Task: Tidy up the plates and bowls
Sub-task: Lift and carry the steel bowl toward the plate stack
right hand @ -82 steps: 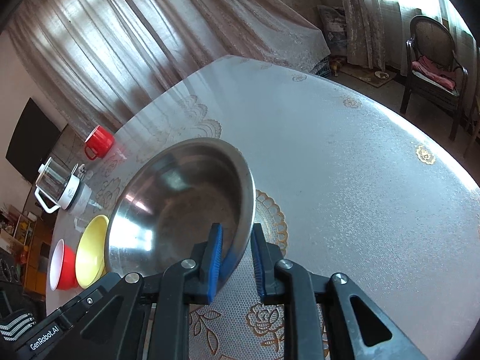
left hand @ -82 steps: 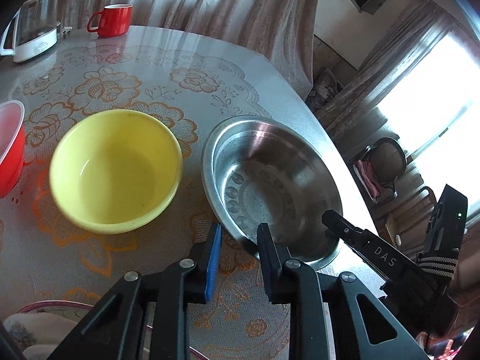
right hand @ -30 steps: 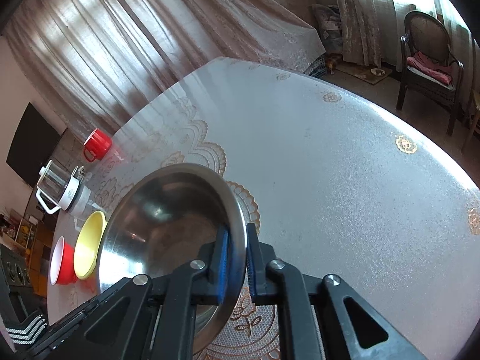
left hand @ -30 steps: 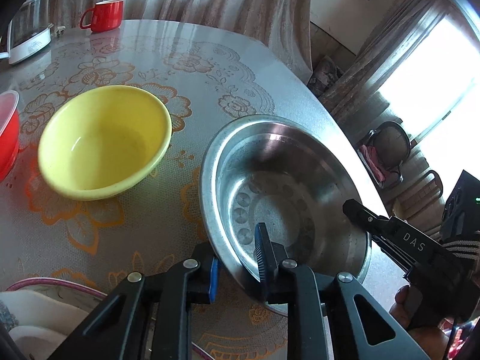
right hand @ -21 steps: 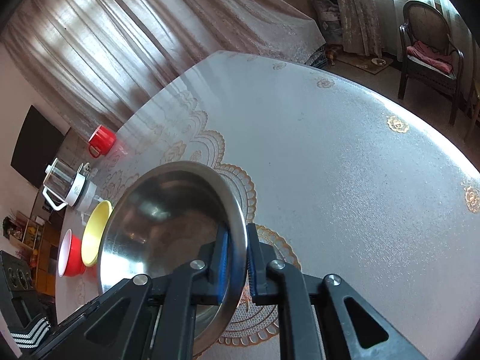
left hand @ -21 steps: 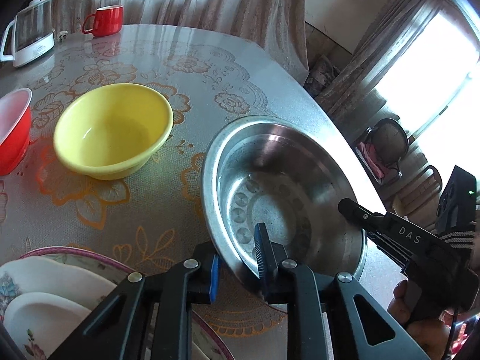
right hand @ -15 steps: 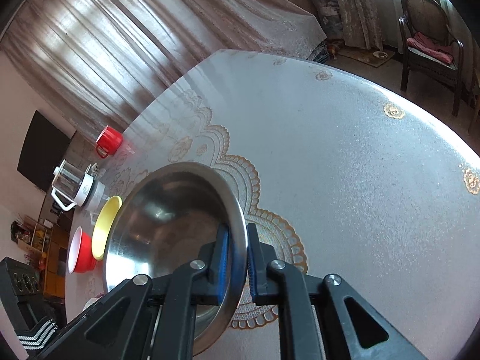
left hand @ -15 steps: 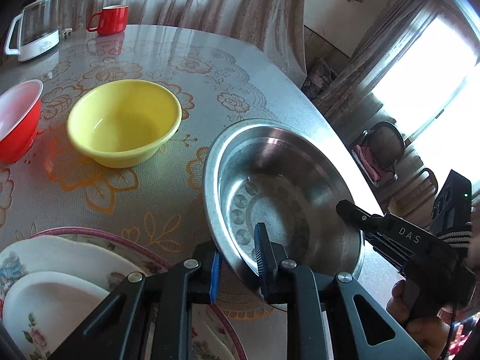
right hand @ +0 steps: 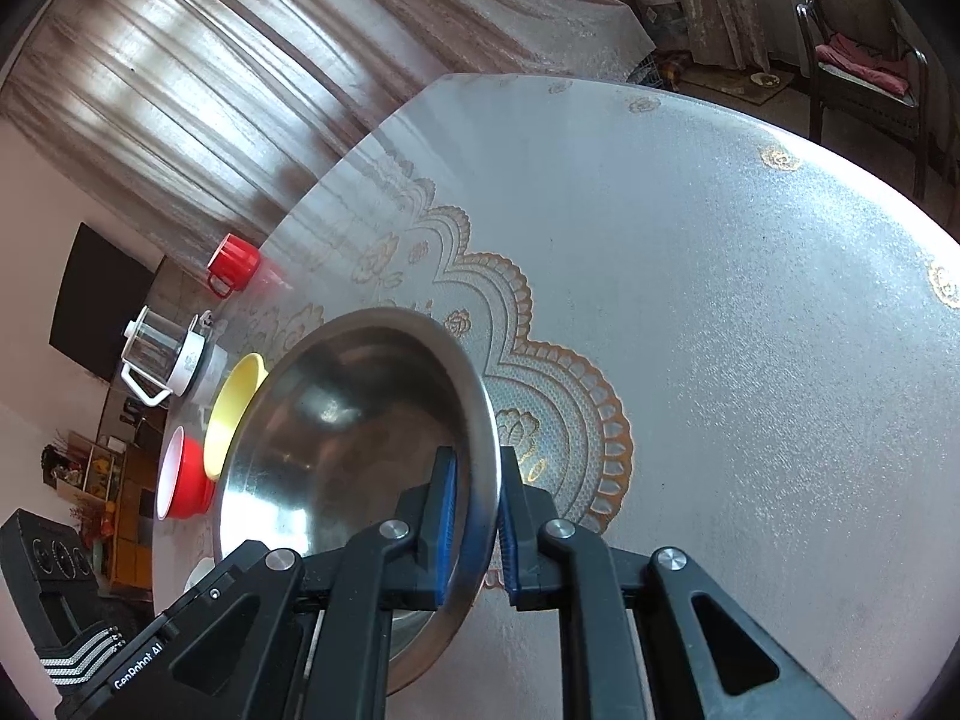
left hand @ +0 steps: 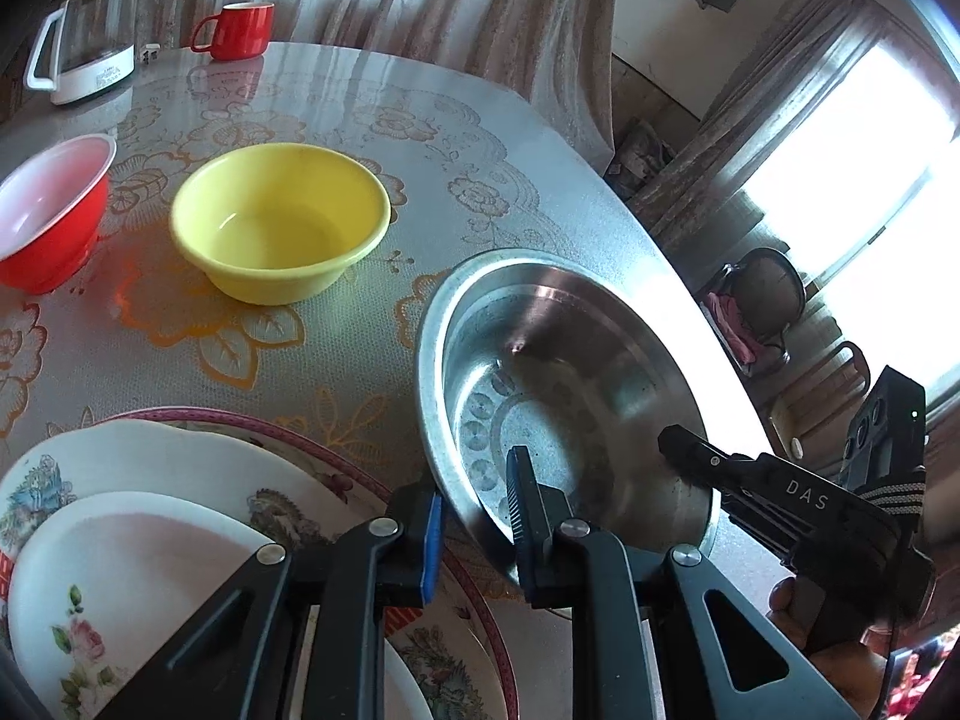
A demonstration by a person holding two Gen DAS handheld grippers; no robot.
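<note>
Steel was pinched on both sides: the left gripper (left hand: 471, 516) had its two fingers clamped across the near rim of the steel bowl (left hand: 564, 396), one pad inside, one outside, and the right gripper (right hand: 477, 516) was closed on the rim at the opposite side, the metal edge running straight between its blue pads. The bowl looked tilted and lifted off the table (right hand: 720, 276), though whether its far edge touched the cloth I could not tell. Just beside the left gripper lay the stacked plates (left hand: 150, 516), a small white one resting on larger flowered ones. Further out stood the yellow bowl (left hand: 279, 228) and, close beside it, the red bowl (left hand: 51, 210), both apart from the steel one. Well back sat the red mug (left hand: 237, 30) and the kettle (left hand: 84, 39). As a judgement, the plates seemed gathered already, while the three bowls were not yet nested, so the bowl half of the job was left.
</note>
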